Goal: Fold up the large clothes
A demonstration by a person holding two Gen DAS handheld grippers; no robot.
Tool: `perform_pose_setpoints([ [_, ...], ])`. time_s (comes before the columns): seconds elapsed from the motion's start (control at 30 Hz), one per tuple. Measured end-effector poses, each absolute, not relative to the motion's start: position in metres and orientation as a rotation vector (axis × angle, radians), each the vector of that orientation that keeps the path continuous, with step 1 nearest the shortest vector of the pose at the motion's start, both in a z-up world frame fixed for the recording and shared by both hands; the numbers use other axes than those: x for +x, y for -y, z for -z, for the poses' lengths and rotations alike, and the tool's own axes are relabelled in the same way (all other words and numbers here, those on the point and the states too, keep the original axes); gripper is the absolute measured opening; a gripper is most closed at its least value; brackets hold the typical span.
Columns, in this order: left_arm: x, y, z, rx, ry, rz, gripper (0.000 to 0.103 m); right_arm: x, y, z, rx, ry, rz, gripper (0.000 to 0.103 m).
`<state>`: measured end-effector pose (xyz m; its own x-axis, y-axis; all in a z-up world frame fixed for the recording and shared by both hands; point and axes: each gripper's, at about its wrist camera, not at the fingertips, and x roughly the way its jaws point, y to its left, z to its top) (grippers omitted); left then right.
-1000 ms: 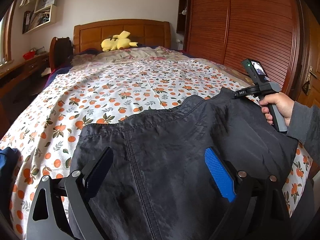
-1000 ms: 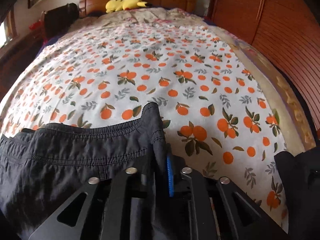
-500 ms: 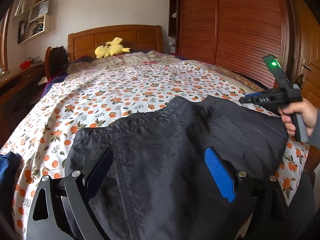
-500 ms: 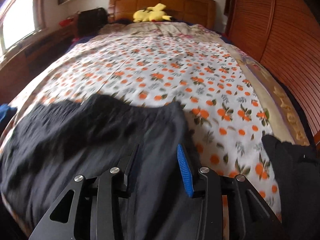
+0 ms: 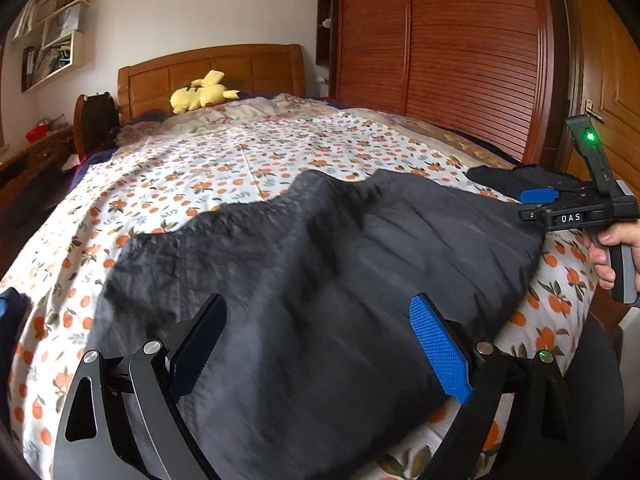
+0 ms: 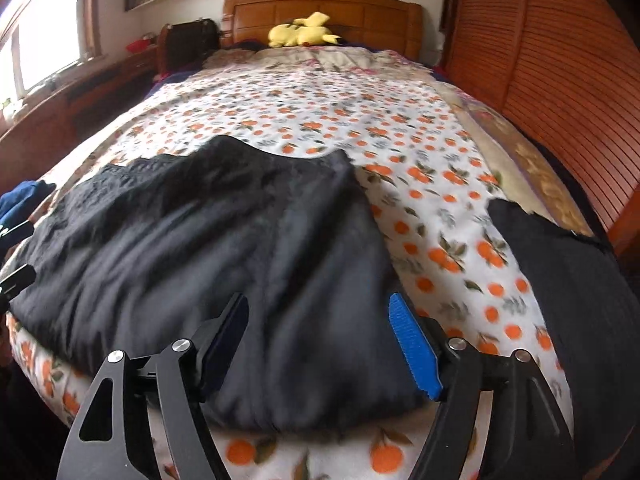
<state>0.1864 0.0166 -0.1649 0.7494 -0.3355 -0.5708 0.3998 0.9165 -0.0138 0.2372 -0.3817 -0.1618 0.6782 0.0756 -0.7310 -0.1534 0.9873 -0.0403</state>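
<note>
While its jaws have just been opening, the right claw point(image 6: 320, 344) is seen released above the near edge of the dark garment point(image 6: 224, 264), with cloth visible below the gap but not pinched by either pad. From the left wrist view, the same right claw point(image 5: 538, 196) is seen at the far right, its handle gripped by a hand point(image 5: 608, 256), and its blue pad is held clear of the fabric. The left claw point(image 5: 320, 356) is likewise released, its jaws spread wide over the garment point(image 5: 320, 272), nothing being clamped between them.

The dark garment is spread flat across the foot of the bed point(image 6: 320, 112), on a white sheet printed with oranges, its wavy far edge directed toward the headboard point(image 6: 320, 12). A second dark piece of clothing point(image 6: 560, 280) is laid on the sheet at the right, apart from the first. Something blue point(image 6: 20, 200) is glimpsed at the left edge of the bed. A yellow plush toy point(image 6: 304, 34) is rested against the headboard, and a slatted wooden wardrobe point(image 5: 460, 60) is stood along the right side of the bed.
</note>
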Motion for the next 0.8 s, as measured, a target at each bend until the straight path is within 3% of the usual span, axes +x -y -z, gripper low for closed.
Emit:
perform_pose_setpoints([
  [0.33,0.167,-0.003,0.180,0.118,-0.633,0.422,0.094,0.226,0.414,0.184,0.005,-0.842,-0.007,0.083],
  [0.53,0.162,0.000,0.189,0.133,-0.650,0.422,0.094,0.229,0.422,0.199,0.105,-0.892,-0.029,0.083],
  [0.8,0.168,0.000,0.201,0.146,-0.677,0.416,0.094,0.239,0.418,0.209,0.207,-0.924,-0.095,0.070],
])
